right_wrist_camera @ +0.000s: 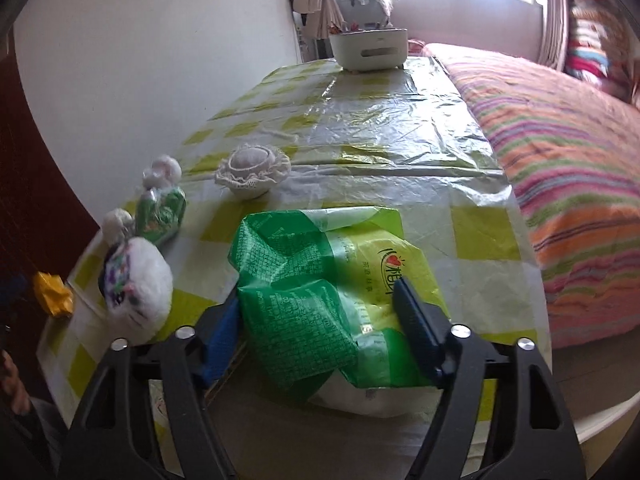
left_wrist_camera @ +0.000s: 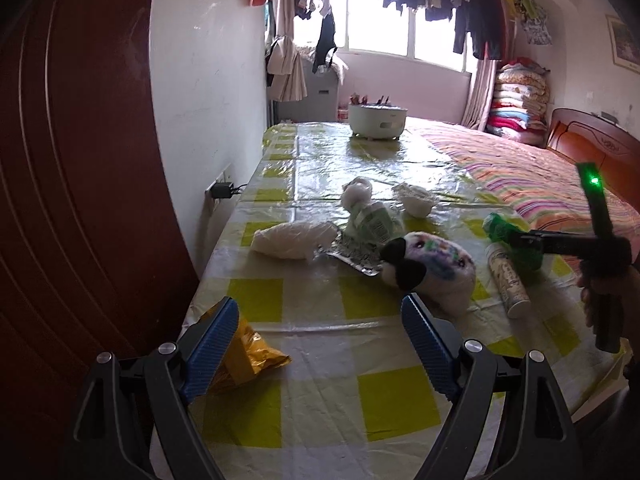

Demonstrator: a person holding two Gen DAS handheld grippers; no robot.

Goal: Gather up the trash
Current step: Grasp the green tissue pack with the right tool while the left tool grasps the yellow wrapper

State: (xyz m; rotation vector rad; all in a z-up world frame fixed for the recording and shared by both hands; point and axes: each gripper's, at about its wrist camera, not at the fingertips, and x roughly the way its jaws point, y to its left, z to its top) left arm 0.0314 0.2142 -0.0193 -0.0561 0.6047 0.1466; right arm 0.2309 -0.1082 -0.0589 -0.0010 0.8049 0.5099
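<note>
My left gripper [left_wrist_camera: 322, 320] is open above the near end of the checked table [left_wrist_camera: 320, 400]. A crumpled yellow wrapper [left_wrist_camera: 250, 356] lies by its left finger. Ahead lie a white plastic bag [left_wrist_camera: 290, 240], a foil blister pack [left_wrist_camera: 354, 256], a small green packet [left_wrist_camera: 370, 220] and a white tube [left_wrist_camera: 508, 280]. My right gripper [right_wrist_camera: 316, 304] has its jaws around a crumpled green and yellow packet [right_wrist_camera: 320, 280] and holds it. In the left wrist view that gripper [left_wrist_camera: 532, 246] is at the right with the green packet [left_wrist_camera: 498, 228].
A plush toy [left_wrist_camera: 424, 268] sits mid-table, also in the right wrist view [right_wrist_camera: 136, 284]. A white lace bowl [right_wrist_camera: 252, 174] and a white bin [right_wrist_camera: 370, 48] stand farther back. A striped bed [right_wrist_camera: 560, 160] runs along the right. A brown door [left_wrist_camera: 80, 200] is at left.
</note>
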